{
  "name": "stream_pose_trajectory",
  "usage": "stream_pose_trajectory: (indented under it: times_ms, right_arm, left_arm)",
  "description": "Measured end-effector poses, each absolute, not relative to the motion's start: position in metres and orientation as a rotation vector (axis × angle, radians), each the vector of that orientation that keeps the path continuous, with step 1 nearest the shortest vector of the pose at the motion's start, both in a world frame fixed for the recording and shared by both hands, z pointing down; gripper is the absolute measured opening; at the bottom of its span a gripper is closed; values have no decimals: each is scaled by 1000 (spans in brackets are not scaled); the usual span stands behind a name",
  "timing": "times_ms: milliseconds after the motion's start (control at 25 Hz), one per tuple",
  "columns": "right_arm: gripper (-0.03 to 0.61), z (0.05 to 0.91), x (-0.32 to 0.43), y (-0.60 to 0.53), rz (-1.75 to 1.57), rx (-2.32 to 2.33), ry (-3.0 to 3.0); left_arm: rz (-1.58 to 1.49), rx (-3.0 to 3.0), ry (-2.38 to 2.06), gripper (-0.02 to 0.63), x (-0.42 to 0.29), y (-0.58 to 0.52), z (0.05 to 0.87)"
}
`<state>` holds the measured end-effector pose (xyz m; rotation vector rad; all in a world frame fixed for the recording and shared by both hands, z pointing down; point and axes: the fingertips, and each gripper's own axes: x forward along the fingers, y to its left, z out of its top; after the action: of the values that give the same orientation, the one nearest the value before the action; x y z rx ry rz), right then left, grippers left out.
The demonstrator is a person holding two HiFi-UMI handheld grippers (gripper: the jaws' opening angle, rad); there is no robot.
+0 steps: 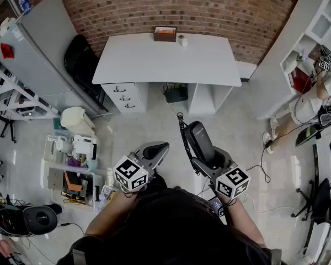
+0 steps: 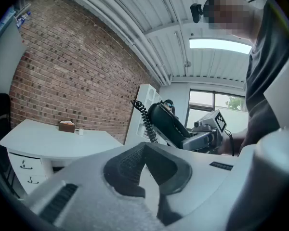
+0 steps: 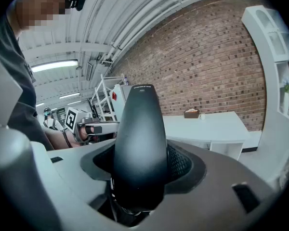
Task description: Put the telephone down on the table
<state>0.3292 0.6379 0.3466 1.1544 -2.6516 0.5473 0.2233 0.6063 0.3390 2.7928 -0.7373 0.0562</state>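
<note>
Brick wall (image 1: 154,4) ahead: right tool (image 1: 212,162) grips telephone (image 1: 198,137), lengthwise toward table (image 1: 154,59); left tool (image 1: 157,148) clenched empty.

Broad open tabletop (image 1: 154,59) before box (image 1: 165,34) and cup (image 1: 182,40)

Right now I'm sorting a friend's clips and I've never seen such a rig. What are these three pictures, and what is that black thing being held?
There is no robot here. A person holds a pair of tongs in each hand, and each pair carries a marker cube and its own camera. The top-down picture comes from a camera on the person's head. The other two pictures each look along one pair of tongs. The right tongs are clamped on a black telephone handset, with its coiled cord trailing beside it. The left tongs are closed and empty. Ahead, against the brick wall, a white table bears a brown box and a white cup.
</note>
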Motion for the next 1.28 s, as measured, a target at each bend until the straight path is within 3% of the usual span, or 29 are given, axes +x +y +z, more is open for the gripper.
stream_pose_trajectory:
  times_ms: [720,1280]
  right_arm:
    - [272,356,299,639,610,1088,-2668]
    - [272,363,202,509,604,1075,-2638]
  left_arm:
    - [47,2747,-768,8,196,603,353]
    - [-14,2731,-753,8,100,484,362]
